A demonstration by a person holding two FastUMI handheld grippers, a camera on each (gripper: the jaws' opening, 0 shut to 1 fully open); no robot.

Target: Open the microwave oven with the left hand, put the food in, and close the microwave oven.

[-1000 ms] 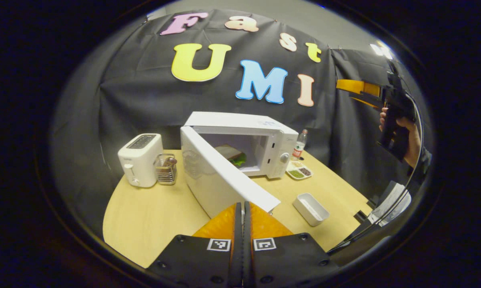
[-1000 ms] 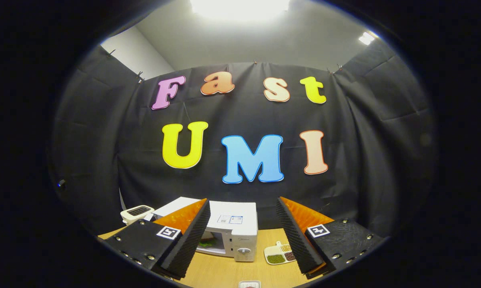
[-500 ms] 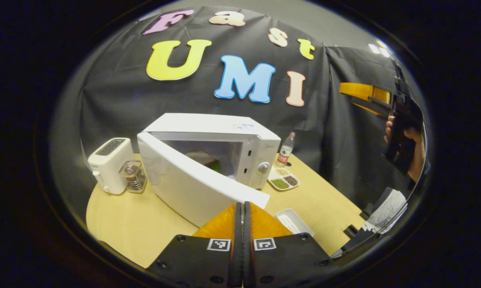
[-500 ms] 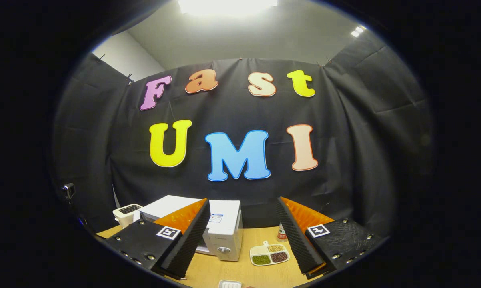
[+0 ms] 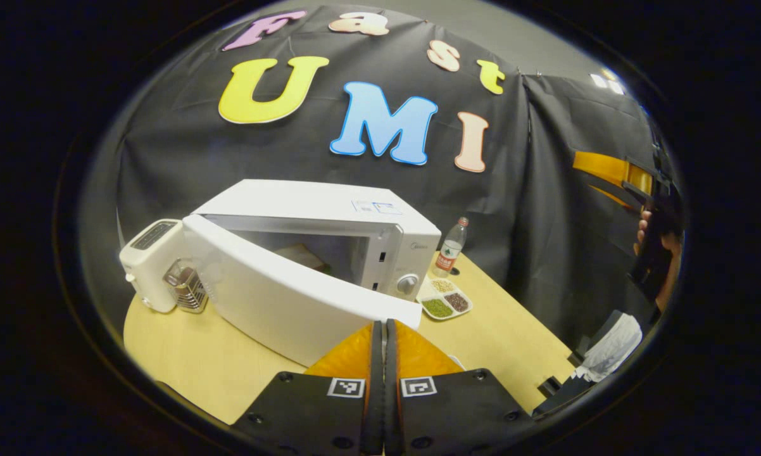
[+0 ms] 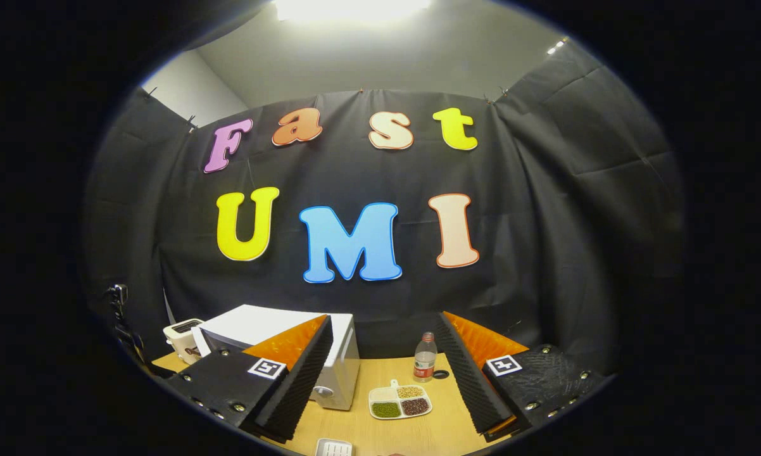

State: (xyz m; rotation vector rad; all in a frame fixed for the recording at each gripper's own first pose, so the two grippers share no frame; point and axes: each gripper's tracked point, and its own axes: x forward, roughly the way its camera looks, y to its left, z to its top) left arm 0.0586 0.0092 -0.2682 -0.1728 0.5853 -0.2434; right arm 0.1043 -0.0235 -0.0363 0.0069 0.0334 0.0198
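Left gripper view: our left gripper (image 5: 383, 354), fingers pressed together on nothing, sits at the free edge of the microwave door (image 5: 279, 297), which stands ajar. The food (image 5: 301, 254) lies inside the microwave oven (image 5: 330, 215), toward the table's (image 5: 184, 354) back edge. A toaster (image 5: 147, 263) stands left of it; a bottle (image 5: 450, 248) and sectioned dish (image 5: 445, 303) stand right.

Right gripper view: our right gripper (image 6: 383, 373) hangs wide open and empty above the table (image 6: 418, 430).
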